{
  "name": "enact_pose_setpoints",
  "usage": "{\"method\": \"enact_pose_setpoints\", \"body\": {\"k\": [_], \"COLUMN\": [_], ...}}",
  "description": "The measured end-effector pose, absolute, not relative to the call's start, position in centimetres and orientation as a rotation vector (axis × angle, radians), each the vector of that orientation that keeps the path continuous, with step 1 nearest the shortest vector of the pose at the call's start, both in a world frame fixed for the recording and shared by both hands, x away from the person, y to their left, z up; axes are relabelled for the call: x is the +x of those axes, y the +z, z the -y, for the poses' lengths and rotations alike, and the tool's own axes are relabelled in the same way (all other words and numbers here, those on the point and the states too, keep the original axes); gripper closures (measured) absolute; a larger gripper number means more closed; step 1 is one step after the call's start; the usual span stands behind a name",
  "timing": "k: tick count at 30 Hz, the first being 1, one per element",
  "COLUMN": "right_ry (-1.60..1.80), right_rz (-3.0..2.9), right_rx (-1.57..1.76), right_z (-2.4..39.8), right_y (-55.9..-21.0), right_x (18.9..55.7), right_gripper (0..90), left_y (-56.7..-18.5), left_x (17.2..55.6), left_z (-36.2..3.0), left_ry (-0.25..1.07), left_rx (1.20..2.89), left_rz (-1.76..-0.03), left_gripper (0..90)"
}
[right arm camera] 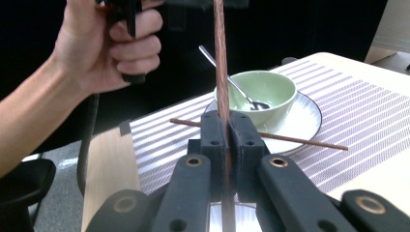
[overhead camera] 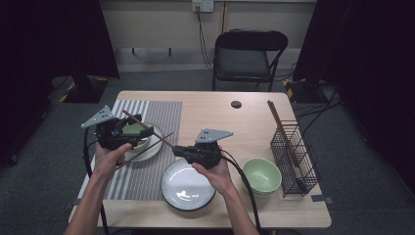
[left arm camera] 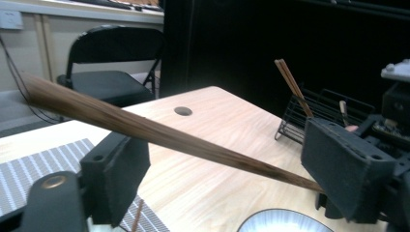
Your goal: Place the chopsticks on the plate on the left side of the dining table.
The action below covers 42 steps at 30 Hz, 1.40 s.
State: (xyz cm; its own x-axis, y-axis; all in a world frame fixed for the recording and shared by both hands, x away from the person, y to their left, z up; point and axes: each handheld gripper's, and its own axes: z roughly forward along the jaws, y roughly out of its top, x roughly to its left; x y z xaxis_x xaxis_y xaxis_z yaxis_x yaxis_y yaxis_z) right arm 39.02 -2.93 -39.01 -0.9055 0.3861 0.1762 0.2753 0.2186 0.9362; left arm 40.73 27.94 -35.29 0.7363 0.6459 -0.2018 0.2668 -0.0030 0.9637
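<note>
The right gripper (right arm camera: pixel 226 140) has its jaws closed tight on a brown chopstick (right arm camera: pixel 221 63); in the right gripper view the stick runs straight up between the two pads and away toward the person's left hand (right arm camera: pixel 109 41), which holds the left gripper. That view also shows what the others leave unclear: a spoon (right arm camera: pixel 232 84) lying in the green bowl (right arm camera: pixel 263 92), the bowl standing on a white plate (right arm camera: pixel 302 121), and a second chopstick (right arm camera: pixel 290 137) lying across the plate's near rim and onto the striped mat (right arm camera: pixel 367 111).

The left gripper (left arm camera: pixel 212 166) has its jaws wide open. In the left gripper view the held chopstick (left arm camera: pixel 159 135) slants across the gap between the pads without being pressed by them; its far end meets the black body of the right gripper (left arm camera: pixel 350 179) at the right edge. Behind it that view shows the table (left arm camera: pixel 227 121) with a round hole, a wire rack (left arm camera: pixel 329 113) with chopsticks standing in it, and a black chair (left arm camera: pixel 113 63).

The high view alone gives the layout. The left gripper (overhead camera: pixel 128 131) hangs over the bowl and plate on the mat, the right gripper (overhead camera: pixel 177 149) hangs above the far rim of an empty white plate (overhead camera: pixel 188 191), and the chopstick (overhead camera: pixel 147 127) bridges the two. A second green bowl (overhead camera: pixel 262 176) sits between that plate and the rack (overhead camera: pixel 296 159), near the table's right side.
</note>
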Motion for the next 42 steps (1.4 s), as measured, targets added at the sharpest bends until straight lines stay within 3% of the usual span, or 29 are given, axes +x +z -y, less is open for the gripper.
{"method": "enact_pose_setpoints", "body": {"k": [10,42], "right_ry": [1.770,1.755], "right_rz": [-2.375,-2.354], "right_rx": [0.616,0.624], "right_z": [3.4,5.8], "right_y": [-38.7,-36.4], "right_x": [38.3,38.2], "right_gripper": [85.8,85.9], "left_y": [-35.5,-37.8], "left_x": [41.0,42.3], "left_z": [-28.9,-28.7], "left_ry": [0.391,0.356], "left_rx": [1.606,1.654], "left_rz": [-0.803,-0.836], "left_gripper": [16.4,16.5]}}
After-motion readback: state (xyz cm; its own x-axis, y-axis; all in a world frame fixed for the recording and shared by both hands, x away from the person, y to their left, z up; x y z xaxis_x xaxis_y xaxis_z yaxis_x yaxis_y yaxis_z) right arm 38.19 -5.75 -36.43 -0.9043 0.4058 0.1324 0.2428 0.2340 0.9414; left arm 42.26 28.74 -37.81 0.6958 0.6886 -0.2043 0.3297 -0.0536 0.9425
